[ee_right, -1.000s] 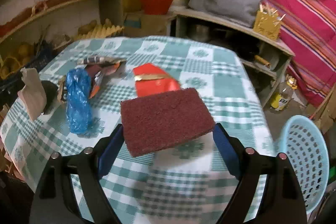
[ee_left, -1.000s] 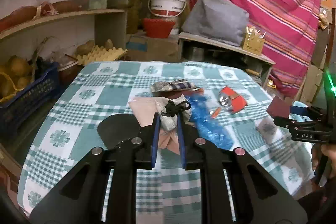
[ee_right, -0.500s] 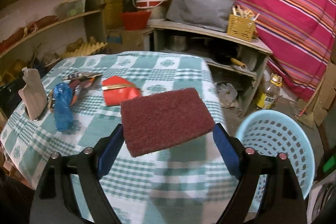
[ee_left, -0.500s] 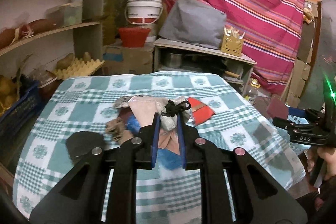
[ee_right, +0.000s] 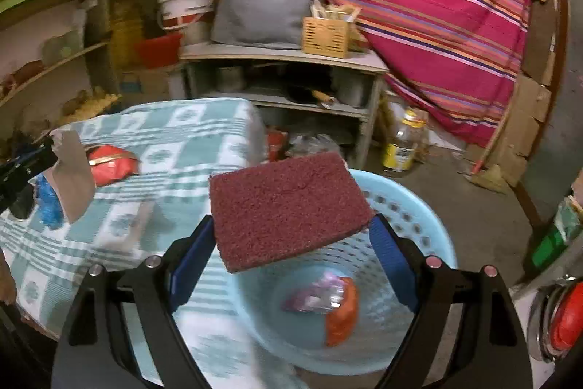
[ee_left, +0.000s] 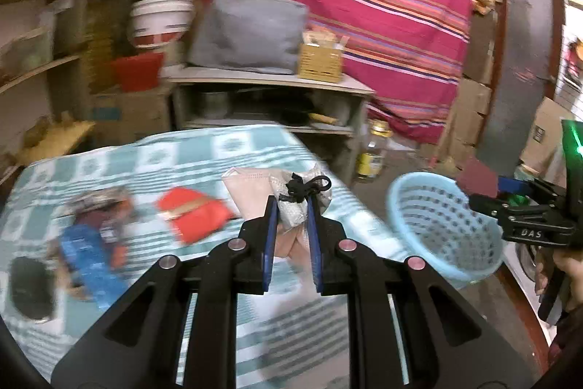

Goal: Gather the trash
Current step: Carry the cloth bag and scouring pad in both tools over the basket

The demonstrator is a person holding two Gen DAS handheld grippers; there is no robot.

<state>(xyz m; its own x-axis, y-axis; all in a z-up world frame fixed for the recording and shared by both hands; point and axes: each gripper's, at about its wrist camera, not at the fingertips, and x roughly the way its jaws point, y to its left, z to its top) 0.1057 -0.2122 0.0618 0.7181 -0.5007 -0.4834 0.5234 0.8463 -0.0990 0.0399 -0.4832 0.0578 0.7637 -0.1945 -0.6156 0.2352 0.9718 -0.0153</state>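
Observation:
My left gripper (ee_left: 291, 203) is shut on a pink-beige bag tied with a black knot (ee_left: 291, 210), held above the table's right part. My right gripper (ee_right: 291, 228) is shut on a maroon scouring pad (ee_right: 288, 210), held over the light blue basket (ee_right: 430, 232). The basket stands on the floor right of the table and holds an orange wrapper (ee_right: 340, 312) and a clear wrapper (ee_right: 317, 292). It also shows in the left wrist view (ee_left: 419, 195). On the checked tablecloth (ee_left: 175, 148) lie a red packet (ee_left: 193, 212), a blue plastic bag (ee_left: 91, 261) and a crumpled wrapper (ee_left: 98, 203).
A black round lid (ee_left: 29, 287) lies at the table's left. A wooden shelf unit (ee_right: 284, 61) with a grey cushion and a yellow box stands behind. A bottle (ee_right: 400, 144) stands on the floor. A striped pink cloth (ee_right: 419, 6) hangs at the back right.
Both grippers have swung right with their loads. The right gripper with the pad has moved from over the table to over the basket. The left view has turned toward the basket.

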